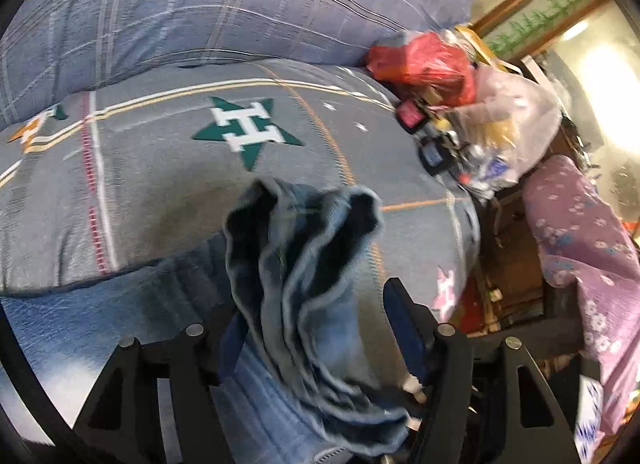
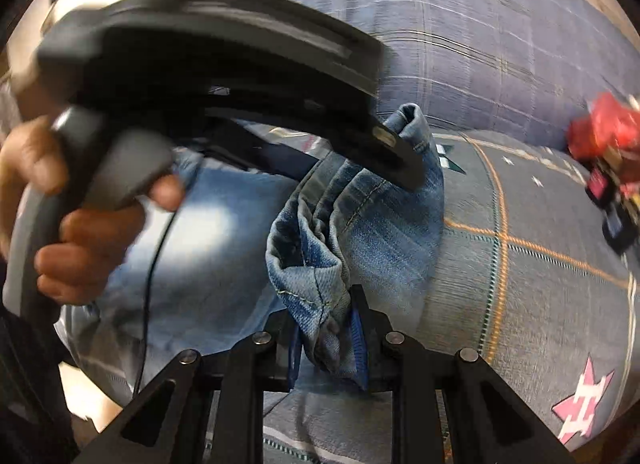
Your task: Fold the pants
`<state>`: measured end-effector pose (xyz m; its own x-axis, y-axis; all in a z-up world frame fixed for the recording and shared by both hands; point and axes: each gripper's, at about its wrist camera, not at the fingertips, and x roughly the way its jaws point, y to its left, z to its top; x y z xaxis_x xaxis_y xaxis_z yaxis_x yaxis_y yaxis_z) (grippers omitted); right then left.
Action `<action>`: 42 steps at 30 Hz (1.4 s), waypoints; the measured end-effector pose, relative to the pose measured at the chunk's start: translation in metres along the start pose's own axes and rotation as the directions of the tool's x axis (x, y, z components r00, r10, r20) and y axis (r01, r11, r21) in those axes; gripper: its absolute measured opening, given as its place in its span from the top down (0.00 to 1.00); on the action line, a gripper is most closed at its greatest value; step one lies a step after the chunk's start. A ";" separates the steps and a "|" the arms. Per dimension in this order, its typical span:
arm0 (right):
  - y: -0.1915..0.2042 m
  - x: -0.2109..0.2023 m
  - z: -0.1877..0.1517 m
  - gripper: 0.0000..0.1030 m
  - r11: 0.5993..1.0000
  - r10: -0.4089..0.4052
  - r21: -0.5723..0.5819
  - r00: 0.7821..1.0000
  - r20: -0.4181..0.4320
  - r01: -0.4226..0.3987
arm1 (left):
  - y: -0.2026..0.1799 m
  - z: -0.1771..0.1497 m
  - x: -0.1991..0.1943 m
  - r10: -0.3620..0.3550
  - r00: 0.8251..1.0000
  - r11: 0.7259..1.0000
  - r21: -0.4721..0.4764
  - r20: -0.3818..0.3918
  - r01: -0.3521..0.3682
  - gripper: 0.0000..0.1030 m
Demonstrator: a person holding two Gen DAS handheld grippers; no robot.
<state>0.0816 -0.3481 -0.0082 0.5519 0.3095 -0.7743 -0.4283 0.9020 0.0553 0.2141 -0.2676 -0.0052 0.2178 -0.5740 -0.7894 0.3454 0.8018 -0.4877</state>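
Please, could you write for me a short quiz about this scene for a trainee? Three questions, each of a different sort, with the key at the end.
1. True or false: the right tongs pinch a bunched fold of the jeans.
2. In the left wrist view, which colour is the star with the letter H on the bedspread beyond the jeans? A. green B. yellow C. black
3. In the right wrist view, what grips the handle of the left tongs?

Key: 1. True. 2. A. 3. A person's hand.
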 end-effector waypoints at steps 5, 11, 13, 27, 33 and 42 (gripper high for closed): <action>0.021 0.003 0.000 0.78 0.995 -0.023 -0.099 0.999 -0.022 0.021 | 0.030 -0.009 -0.014 0.061 0.998 0.998 -0.029 0.013 -0.060 0.85; 0.054 0.014 0.001 0.78 0.974 0.006 -0.228 0.999 -0.037 -0.014 | 0.067 -0.034 -0.042 0.073 0.996 0.995 -0.072 0.051 -0.069 0.85; 0.065 0.020 0.000 0.78 0.963 0.013 -0.268 0.999 -0.047 -0.025 | 0.082 -0.042 -0.042 0.089 0.995 0.991 -0.100 0.041 -0.084 0.81; 0.047 0.011 0.008 0.41 0.958 0.258 -0.117 0.965 -0.051 -0.262 | 0.125 -0.054 -0.106 0.168 0.979 0.980 -0.129 0.119 -0.152 0.65; 0.015 0.021 0.019 0.42 0.976 0.109 0.187 0.994 0.019 -0.111 | 0.082 -0.049 -0.077 0.105 0.987 0.993 -0.059 0.122 -0.099 0.65; 0.042 0.060 -0.003 0.44 0.979 0.134 0.170 0.984 -0.119 -0.113 | 0.100 -0.051 -0.025 0.125 0.988 0.985 -0.135 0.093 -0.112 0.80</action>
<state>0.0944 -0.2927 -0.0544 0.4003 0.3900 -0.8292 -0.3603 0.8990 0.2489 0.1971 -0.1644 -0.0533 0.3428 -0.4825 -0.8060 0.1925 0.8759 -0.4424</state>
